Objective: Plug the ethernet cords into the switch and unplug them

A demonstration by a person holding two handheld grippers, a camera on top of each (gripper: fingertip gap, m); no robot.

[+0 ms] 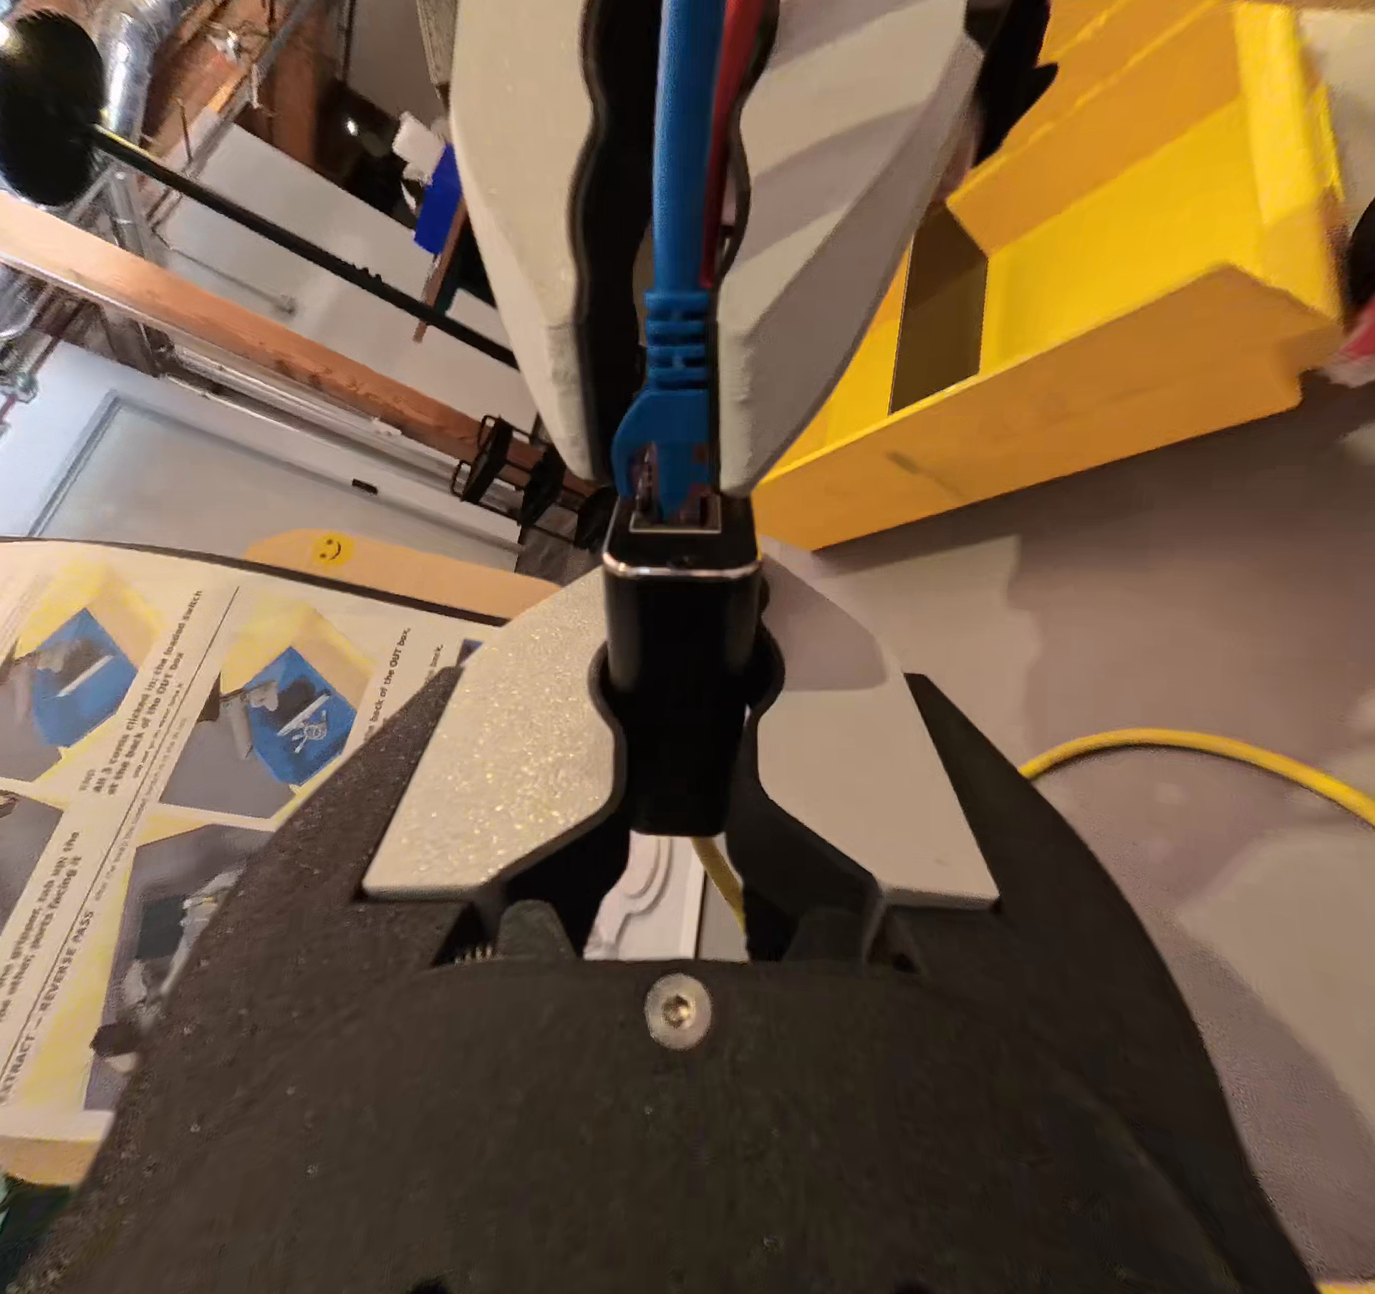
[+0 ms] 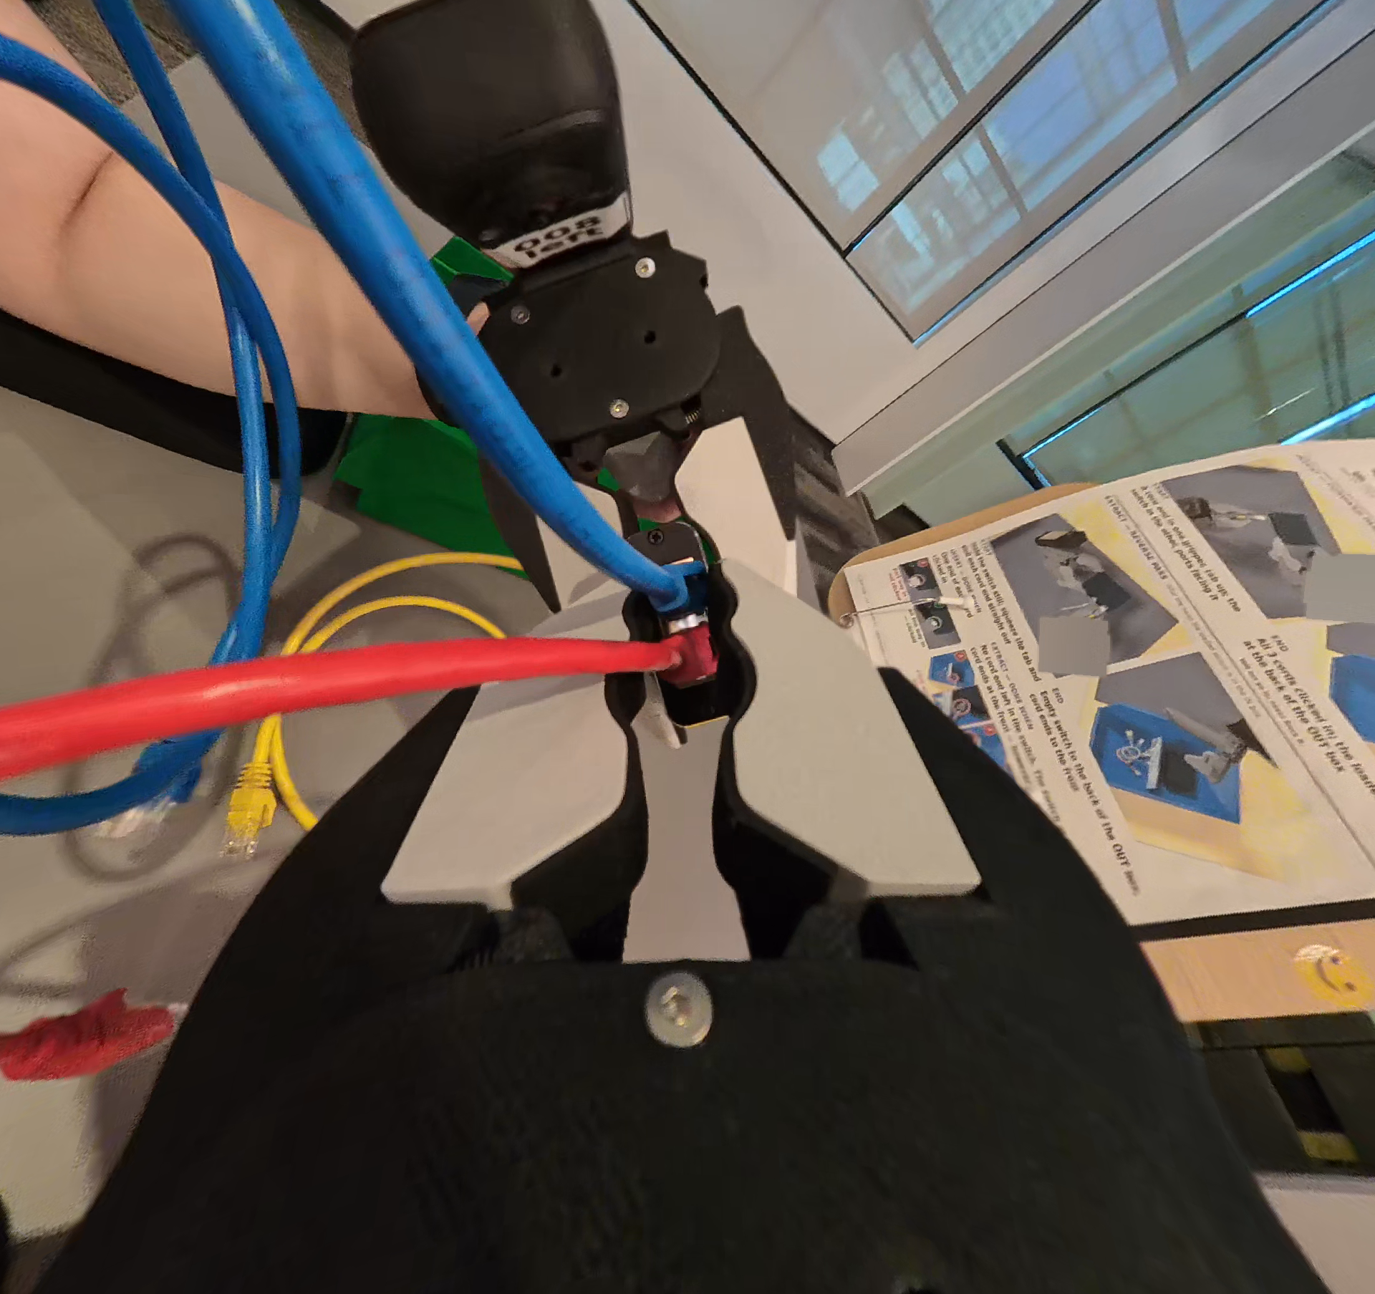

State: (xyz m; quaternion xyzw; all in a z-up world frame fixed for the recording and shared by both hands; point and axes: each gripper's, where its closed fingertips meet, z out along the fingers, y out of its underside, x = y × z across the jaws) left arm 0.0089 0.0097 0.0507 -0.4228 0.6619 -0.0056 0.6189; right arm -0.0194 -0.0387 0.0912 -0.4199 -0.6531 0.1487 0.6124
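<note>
My left gripper (image 1: 681, 589) is shut on a black switch (image 1: 681, 670), held edge-on with a port facing away from me. My right gripper (image 1: 670, 477) comes in from the top, shut on the plug of the blue cord (image 1: 673, 380), whose tip sits at the port mouth. A red cord (image 1: 744, 68) runs behind the blue one. In the right wrist view my right gripper (image 2: 681, 589) closes around the blue plug (image 2: 681, 580). The red plug (image 2: 690, 656) is in the switch (image 2: 670, 542) just below it. The left gripper (image 2: 662, 514) holds the switch from beyond. A yellow cord (image 2: 372, 589) lies loose on the table.
A yellow bin (image 1: 1079, 254) stands at the right. A printed instruction sheet (image 2: 1116, 663) on a board lies beside the work spot. A person's forearm (image 2: 149, 276) reaches in. Loose ends of the blue (image 2: 164, 789), yellow (image 2: 249, 804) and red (image 2: 82, 1035) cords lie on the grey table. The left gripper's tips are roughly 6 cm from the right gripper's.
</note>
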